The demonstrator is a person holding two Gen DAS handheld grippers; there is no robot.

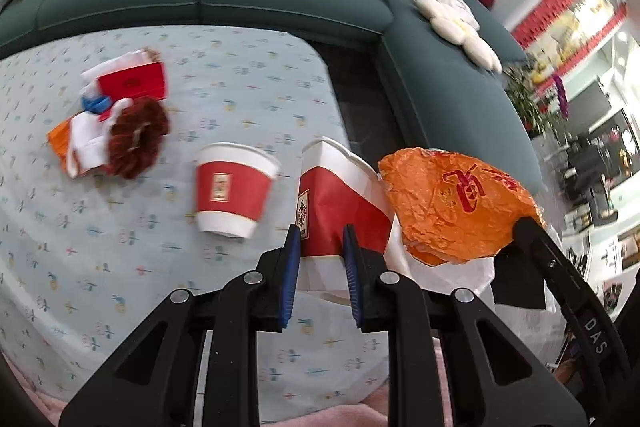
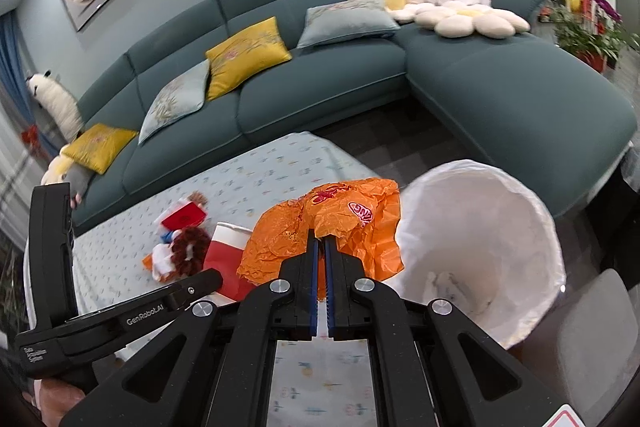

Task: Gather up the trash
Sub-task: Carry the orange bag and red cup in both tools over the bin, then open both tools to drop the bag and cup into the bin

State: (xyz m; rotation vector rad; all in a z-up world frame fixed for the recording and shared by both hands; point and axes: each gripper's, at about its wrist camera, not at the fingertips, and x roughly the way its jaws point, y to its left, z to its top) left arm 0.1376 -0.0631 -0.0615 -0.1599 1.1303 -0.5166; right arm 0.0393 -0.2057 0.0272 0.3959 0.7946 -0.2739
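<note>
While the left hand-held gripper pinches a half-hidden red cup, the right hand-held gripper clamps an orange wrapper, its far side hidden.

Standing before the sofa: a low table under a pale blue cloth printed with small flowers. Lying on its side near the middle of the left wrist view, a red and white paper cup, mouth pointing toward twelve o'clock. Sitting at about ten o'clock from that cup, well apart, a heap of litter: red carton, white and orange scraps, a dark red frilly ball.
</note>
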